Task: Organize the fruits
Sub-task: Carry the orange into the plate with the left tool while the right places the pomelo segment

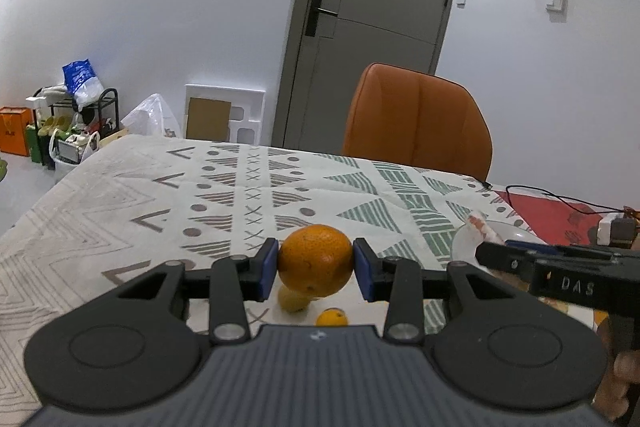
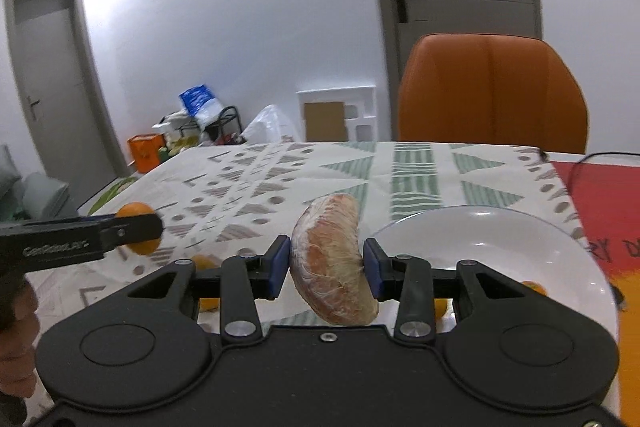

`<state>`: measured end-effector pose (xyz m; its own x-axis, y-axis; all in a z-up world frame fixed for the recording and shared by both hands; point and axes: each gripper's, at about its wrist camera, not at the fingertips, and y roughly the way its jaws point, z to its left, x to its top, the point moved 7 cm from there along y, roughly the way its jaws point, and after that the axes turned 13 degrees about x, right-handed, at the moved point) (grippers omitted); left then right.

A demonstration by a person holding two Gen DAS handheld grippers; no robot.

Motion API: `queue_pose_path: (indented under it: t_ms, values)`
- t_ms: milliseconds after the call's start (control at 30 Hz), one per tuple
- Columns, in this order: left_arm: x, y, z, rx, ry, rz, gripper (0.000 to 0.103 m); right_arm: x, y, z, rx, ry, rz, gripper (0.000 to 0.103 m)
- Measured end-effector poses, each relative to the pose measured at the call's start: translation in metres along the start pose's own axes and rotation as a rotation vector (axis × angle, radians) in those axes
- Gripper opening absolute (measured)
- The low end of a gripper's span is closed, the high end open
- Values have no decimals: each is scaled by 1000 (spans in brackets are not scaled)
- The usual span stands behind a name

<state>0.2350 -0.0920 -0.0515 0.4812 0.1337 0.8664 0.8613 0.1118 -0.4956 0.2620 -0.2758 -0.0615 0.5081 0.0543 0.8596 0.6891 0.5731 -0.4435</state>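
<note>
Two fruits held: one in each hand-held gripper, both lifted clear of the worktop [image 1: 120,195].
Left hand-held gripper [image 1: 316,265]: pads clamped on an orange [image 1: 316,261].
Right hand-held gripper [image 2: 326,267]: narrow grip on a plastic-wrapped fruit wedge [image 2: 332,263].
Step in hand: carrying, judging by the raised fruit.
Next move: likely lowering each piece into the white bowl [image 2: 520,247] before releasing.
Bowl contents: looks empty.
Loose fruit: small oranges [image 1: 332,318] and a yellow fruit [image 1: 292,301] lie on the cloth.
</note>
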Motion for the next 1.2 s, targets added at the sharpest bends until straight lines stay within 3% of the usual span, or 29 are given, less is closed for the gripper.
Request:
queue_pose_path:
  t_ms: [333, 600, 1067, 1200]
  values:
    - [12, 2, -30, 0, 85, -22, 39, 8, -13, -48, -47, 79, -105, 38]
    - [14, 10, -67, -49, 145, -27, 39, 6, -31, -70, -106, 123, -160, 38]
    - [13, 33, -114, -135, 188, -6, 39, -5, -35, -100, -179, 180, -152, 40]
    - [9, 37, -132, -154, 214, 1, 39, -1, -46, -105, -179, 201, -193, 40]
